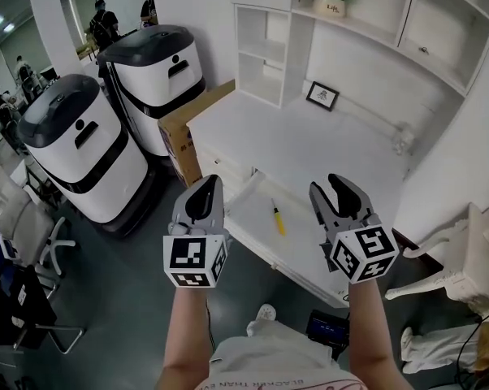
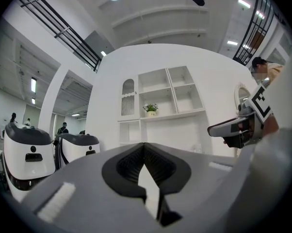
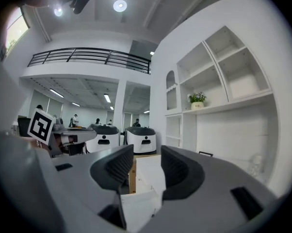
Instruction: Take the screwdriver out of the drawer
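Head view looks down on a white tabletop (image 1: 309, 136) below shelves, with two white-and-black machines (image 1: 74, 149) and a cardboard box (image 1: 188, 120) at its left and a white chair (image 1: 452, 266) at its right. Both forearms reach forward side by side, the left tool (image 1: 210, 187) with jaws pressed together on nothing, the right tool (image 1: 332, 189) with jaws apart and empty. Between them the yellow screwdriver (image 1: 278, 218) lies in the open drawer (image 1: 309, 254), its long axis running away from the person, thin end toward the tabletop.
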The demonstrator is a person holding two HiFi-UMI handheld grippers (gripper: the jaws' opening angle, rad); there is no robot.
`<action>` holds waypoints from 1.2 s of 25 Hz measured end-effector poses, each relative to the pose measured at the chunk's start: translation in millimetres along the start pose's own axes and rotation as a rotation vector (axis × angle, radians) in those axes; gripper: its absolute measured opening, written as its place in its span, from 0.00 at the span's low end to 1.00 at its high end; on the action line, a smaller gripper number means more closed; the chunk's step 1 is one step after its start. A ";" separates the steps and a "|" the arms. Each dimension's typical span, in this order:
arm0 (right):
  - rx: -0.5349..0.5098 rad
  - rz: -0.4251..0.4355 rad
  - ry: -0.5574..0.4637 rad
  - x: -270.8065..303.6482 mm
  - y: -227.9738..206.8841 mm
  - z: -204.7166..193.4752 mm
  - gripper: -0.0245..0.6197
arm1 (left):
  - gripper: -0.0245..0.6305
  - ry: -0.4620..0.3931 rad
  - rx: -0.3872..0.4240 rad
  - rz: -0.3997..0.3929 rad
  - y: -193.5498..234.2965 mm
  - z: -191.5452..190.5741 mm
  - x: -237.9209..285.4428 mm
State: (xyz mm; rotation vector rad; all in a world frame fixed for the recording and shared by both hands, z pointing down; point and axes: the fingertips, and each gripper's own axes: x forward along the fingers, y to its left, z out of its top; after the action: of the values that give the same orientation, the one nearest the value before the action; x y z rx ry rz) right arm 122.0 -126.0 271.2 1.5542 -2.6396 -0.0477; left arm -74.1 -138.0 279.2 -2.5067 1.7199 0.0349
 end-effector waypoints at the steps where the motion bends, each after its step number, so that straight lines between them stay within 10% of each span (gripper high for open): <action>1: 0.013 0.003 -0.009 6.3 -6.8 0.2 0.31 | 0.04 0.005 -0.002 0.002 0.8 -1.5 8.5; 5: 0.078 -0.020 -0.057 25.2 -35.0 2.0 0.50 | 0.04 0.027 -0.005 0.012 4.6 -7.9 35.5; 30: 0.210 -0.025 0.388 131.1 -53.1 -145.4 0.50 | 0.04 0.179 -0.030 -0.077 35.2 -80.4 134.1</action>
State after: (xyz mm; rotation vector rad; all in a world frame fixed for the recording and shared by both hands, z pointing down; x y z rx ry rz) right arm 117.0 -264.5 419.3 1.4708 -2.3772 0.4923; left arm -61.5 -283.0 346.5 -2.6688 1.6936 -0.1759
